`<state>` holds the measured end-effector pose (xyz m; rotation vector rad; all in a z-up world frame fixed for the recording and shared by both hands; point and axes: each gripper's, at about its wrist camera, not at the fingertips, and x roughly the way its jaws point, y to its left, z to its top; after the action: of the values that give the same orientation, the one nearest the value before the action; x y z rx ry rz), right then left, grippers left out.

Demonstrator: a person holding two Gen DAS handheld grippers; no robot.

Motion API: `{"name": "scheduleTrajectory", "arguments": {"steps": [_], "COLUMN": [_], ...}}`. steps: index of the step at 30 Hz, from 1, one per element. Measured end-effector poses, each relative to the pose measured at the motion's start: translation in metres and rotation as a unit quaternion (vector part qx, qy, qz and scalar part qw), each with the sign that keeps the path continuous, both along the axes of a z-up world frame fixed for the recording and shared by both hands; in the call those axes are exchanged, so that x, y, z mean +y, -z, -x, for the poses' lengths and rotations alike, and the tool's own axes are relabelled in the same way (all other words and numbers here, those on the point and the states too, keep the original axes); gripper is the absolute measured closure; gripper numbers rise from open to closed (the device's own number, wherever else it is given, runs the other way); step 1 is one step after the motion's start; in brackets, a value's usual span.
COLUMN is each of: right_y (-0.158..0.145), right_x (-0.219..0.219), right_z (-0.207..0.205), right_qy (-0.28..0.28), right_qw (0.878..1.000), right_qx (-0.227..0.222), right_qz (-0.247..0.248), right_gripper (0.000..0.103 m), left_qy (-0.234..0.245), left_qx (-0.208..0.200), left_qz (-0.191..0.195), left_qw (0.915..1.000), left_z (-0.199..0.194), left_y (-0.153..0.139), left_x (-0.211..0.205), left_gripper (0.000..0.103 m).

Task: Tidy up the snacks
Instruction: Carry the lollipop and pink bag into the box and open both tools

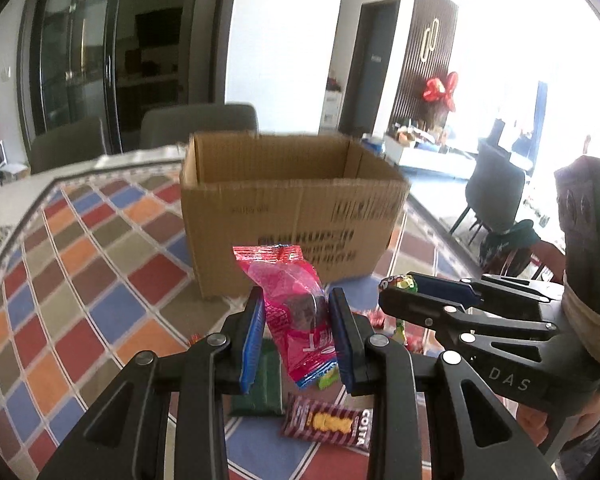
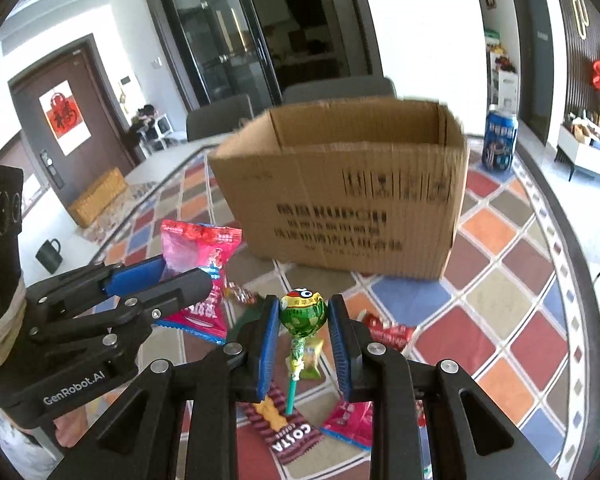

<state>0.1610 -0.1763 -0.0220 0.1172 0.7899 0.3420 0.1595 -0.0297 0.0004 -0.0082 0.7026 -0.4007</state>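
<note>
- The left claw (image 1: pixel 296 312) was clenched on a pink packet (image 1: pixel 296 300), its blue pads pressing the packet's sides, held clear above the worktop (image 1: pixel 80 280).
- The right claw (image 2: pixel 304 316) was clenched on the green head of a lollipop (image 2: pixel 303 312); the stick hung down between the fingers.
- An open cardboard box (image 2: pixel 340 200) stood on the checked worktop just beyond both claws, top flaps up.
- More snacks lay loose on the worktop under the claws: a striped Costa packet (image 2: pixel 288 428), a dark green packet (image 1: pixel 260 384), a red wrapper (image 2: pixel 388 330) and another pink packet (image 2: pixel 348 420).
- A blue can (image 2: pixel 499 140) stood at the far right, beside the box.
- The right claw appeared at the right in the left wrist view.
</note>
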Motion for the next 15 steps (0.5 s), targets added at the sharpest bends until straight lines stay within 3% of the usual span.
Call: {"name": "scheduleTrajectory", "arguments": {"steps": [15], "right_y": [-0.069], "right_x": [-0.002], "right_z": [-0.018], "right_qy": [0.015], "right_qw": [0.996], "right_qx": [-0.089], "right_qz": [-0.007], "right_gripper": [0.077], "left_qy": [-0.003], "left_qx": [-0.092], "left_qz": [-0.002], "left_qw": [0.9958], "left_z": [-0.021], "left_y": [-0.067], "left_x": [0.0], "left_gripper": [0.071]}}
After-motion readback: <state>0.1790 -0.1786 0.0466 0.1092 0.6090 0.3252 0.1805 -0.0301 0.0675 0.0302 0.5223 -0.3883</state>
